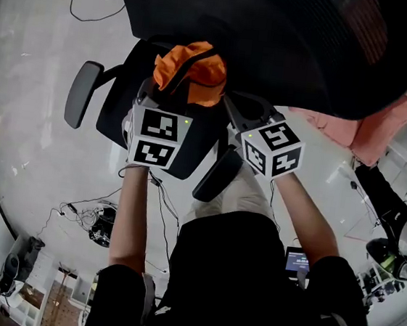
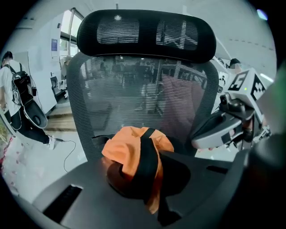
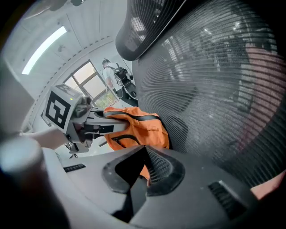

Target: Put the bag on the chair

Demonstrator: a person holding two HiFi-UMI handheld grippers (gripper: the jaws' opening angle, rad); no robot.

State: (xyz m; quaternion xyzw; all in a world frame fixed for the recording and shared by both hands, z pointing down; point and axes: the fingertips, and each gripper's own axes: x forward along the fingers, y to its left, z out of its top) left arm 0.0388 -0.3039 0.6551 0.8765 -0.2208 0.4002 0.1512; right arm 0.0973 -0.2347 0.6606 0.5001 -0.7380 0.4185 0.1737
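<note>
An orange bag [image 1: 192, 70] with a black strap [image 2: 147, 156] hangs in front of the mesh backrest [image 2: 111, 89] of a black office chair, over its seat [image 1: 119, 105]. My left gripper [image 1: 169, 89] is shut on the bag's bunched fabric and strap, seen close in its own view [image 2: 147, 179]. My right gripper [image 1: 228, 104] sits just right of the bag, its jaws [image 3: 145, 152] closed together with nothing clearly between them; a sliver of the bag [image 3: 147, 129] shows behind them. Whether the bag touches the seat is hidden.
The chair's armrests [image 1: 82, 94] [image 1: 217, 175] flank the seat, and its headrest [image 2: 143, 31] tops the backrest. A pink cloth [image 1: 383, 121] lies behind the chair at right. Cables [image 1: 95, 219] trail over the grey floor. A person [image 2: 13, 89] stands at far left.
</note>
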